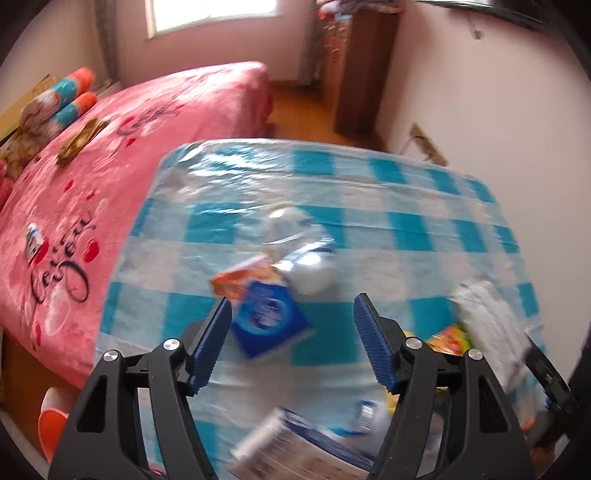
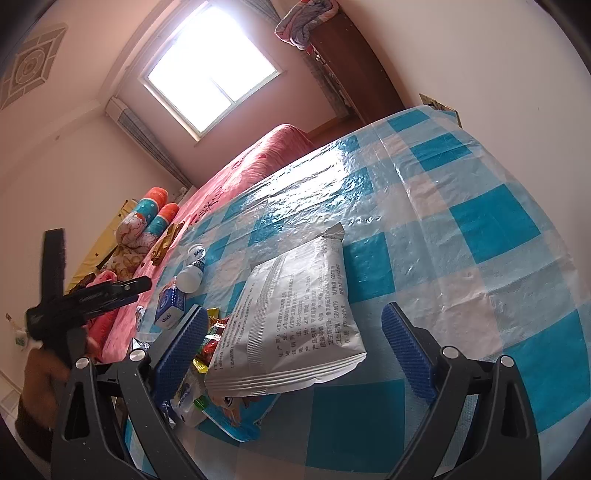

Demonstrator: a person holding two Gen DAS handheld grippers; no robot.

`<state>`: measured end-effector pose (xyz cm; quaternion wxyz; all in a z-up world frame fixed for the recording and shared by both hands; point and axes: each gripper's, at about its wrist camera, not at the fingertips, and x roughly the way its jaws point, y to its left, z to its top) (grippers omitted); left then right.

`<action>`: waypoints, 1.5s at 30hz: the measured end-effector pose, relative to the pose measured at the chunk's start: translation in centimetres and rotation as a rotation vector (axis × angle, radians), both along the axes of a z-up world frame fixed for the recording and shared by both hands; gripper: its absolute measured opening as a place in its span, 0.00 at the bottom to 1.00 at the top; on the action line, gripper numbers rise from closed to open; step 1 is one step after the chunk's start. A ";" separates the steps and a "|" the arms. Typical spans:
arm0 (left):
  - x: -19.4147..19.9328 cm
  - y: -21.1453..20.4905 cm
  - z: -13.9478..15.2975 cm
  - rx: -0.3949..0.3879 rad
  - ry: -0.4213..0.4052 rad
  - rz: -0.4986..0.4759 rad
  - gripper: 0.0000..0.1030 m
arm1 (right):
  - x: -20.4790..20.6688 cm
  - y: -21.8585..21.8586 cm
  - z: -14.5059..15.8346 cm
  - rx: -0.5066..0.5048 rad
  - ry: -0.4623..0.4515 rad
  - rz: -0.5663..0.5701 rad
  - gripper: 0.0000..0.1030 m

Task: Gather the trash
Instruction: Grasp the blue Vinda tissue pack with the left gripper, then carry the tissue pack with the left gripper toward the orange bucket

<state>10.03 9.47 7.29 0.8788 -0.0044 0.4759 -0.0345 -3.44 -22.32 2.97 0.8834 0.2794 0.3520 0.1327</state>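
A bedroom table under glossy blue-and-white checked plastic cloth [image 1: 406, 229]. The left gripper [image 1: 291, 314] hangs unclenched, empty, above a small blue tissue packet [image 1: 267, 319], likely lining up. Right gripper [image 2: 291, 332], likewise spread, brackets the silver printed foil bag [image 2: 295, 317], untouched.

A bedroom in a home. A bed [image 1: 155, 122] is lying under a pink blanket printed with hearts and script, with rolled quilts [image 1: 62, 99] sitting at its head. Daylight is coming through a window [image 2: 212, 70] in the far wall, a curtain [image 2: 147, 144] hanging beside it. A tall wooden wardrobe [image 1: 356, 70] is standing against the pale wall, folded bedding [image 2: 306, 22] resting on its top. A table [image 2: 498, 221] under a blue-and-white checked plastic cover is standing just beside the bed. The floor [image 1: 303, 118] between bed and wardrobe is showing orange-brown wood.
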 end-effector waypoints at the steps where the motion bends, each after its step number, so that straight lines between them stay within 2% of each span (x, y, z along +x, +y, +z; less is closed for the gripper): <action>1: 0.3 0.5 -0.4 -0.018 0.012 0.009 0.68 | 0.0 0.0 0.0 -0.001 0.000 0.002 0.91; 6: 2.3 1.5 -2.6 -0.079 0.100 0.062 0.68 | 0.1 0.2 0.0 -0.005 -0.003 0.007 0.91; 10: 3.4 1.5 -3.8 -0.028 0.145 0.093 0.67 | 0.1 0.0 0.0 0.002 -0.007 0.004 0.91; 15: 4.0 1.7 -5.1 -0.024 0.189 0.124 0.66 | 0.1 0.1 0.1 0.000 -0.011 0.011 0.91; 20: 3.8 1.4 -4.9 -0.012 0.171 0.128 0.51 | 0.1 0.2 0.1 0.002 -0.012 0.019 0.91; 27: 2.5 1.8 -4.3 -0.007 0.134 0.133 0.51 | 0.1 0.4 0.1 -0.002 -0.011 0.027 0.91; 33: 0.5 1.8 -2.1 -0.025 0.059 0.116 0.51 | 0.2 0.8 0.2 -0.020 -0.012 0.035 0.91; 45: -6.4 2.2 2.0 -0.085 -0.060 0.062 0.51 | -0.2 0.3 0.1 -0.019 -0.011 0.009 0.91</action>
